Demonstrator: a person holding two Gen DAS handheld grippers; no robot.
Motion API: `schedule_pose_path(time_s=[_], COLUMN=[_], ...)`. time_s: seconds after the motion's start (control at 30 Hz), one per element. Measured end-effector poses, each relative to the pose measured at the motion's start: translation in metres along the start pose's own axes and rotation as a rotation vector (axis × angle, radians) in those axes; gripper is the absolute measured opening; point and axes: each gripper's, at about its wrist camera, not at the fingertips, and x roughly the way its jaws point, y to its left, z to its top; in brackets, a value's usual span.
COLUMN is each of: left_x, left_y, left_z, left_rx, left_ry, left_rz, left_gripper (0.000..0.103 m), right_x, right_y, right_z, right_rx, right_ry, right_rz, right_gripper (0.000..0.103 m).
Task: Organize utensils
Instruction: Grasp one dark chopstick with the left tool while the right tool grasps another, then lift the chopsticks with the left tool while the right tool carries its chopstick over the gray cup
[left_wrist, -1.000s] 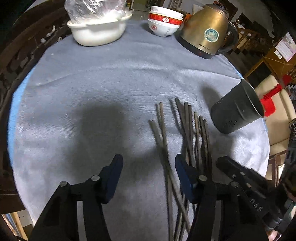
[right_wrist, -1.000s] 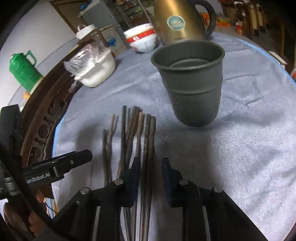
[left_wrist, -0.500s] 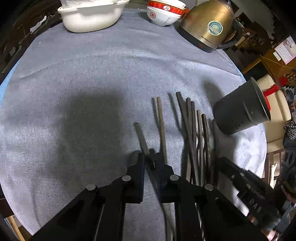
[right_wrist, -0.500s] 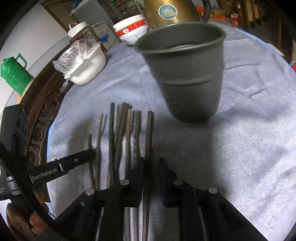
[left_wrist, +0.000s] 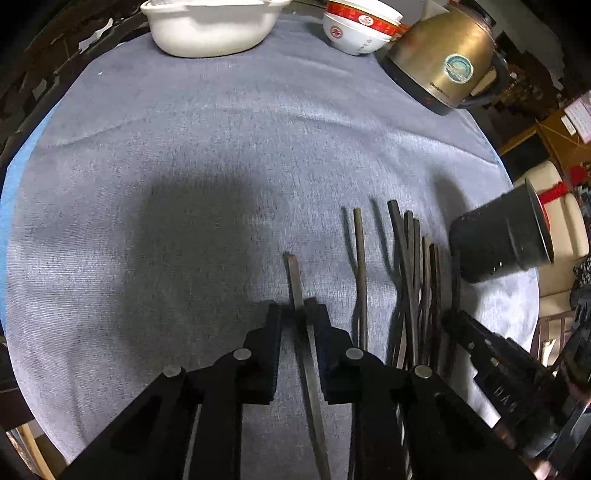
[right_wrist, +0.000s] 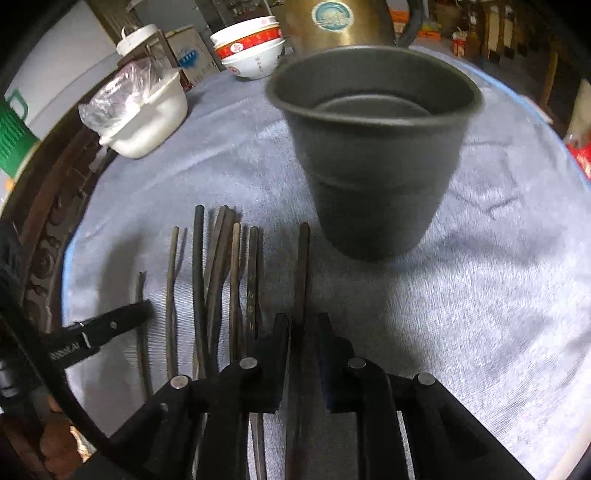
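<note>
Several dark chopsticks (left_wrist: 410, 266) lie side by side on the grey cloth, also seen as a row (right_wrist: 218, 266) in the right wrist view. My left gripper (left_wrist: 295, 306) has one chopstick (left_wrist: 293, 277) between its narrow jaws, apart from the row; the jaws are opening a little, its pads still against it. The right gripper (right_wrist: 301, 319) is shut on the rightmost chopstick (right_wrist: 303, 258), whose tip points at the dark grey holder cup (right_wrist: 373, 155). That cup (left_wrist: 498, 236) stands upright right of the row.
At the far side of the round table (left_wrist: 184, 147) stand a white dish with plastic wrap (left_wrist: 210, 29), stacked red-and-white bowls (left_wrist: 354, 33) and a brass kettle (left_wrist: 443, 55). Carved dark wood (right_wrist: 48, 236) rims the table's left. A green flask (right_wrist: 11, 136) is beyond it.
The left jaws went from wide open to narrow around the leftmost chopstick and drew it left of the row. The right jaws narrowed on the rightmost chopstick; the cup looms closer.
</note>
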Motion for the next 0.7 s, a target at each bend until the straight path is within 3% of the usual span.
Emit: schedule_pose_path(time_s=[0.07, 0.1, 0.3, 0.53, 0.7], left_x=[0.002, 0.002, -0.014, -0.102, -0.161], left_y=[0.001, 0.002, 0.007, -0.016, -0.048], left_z=[0.004, 0.005, -0.001, -0.02, -0.035], left_rx=[-0.016, -0.022, -0.046, 0.035, 0.117], left_ry=[-0.002, -0.004, -0.049, -0.229, -0.355], left_rz=[0.0, 0.006, 0.001, -0.021, -0.026], left_gripper=[0.016, 0.008, 0.006, 0.005, 0.005], right_x=[0.003, 0.004, -0.016, -0.086, -0.141], right_y=[0.008, 0.009, 0.002, -0.008, -0.013], right_z=[0.005, 0.005, 0.004, 0.001, -0.006], right_rx=[-0.031, -0.045, -0.062, -0.107, -0.139], right_ry=[-0.016, -0.023, -0.087, -0.242, -0.387], right_rz=[-0.01, -0.014, 0.07, 0.246, 0.323], right_gripper=[0.016, 0.01, 0.007, 0.006, 0.006])
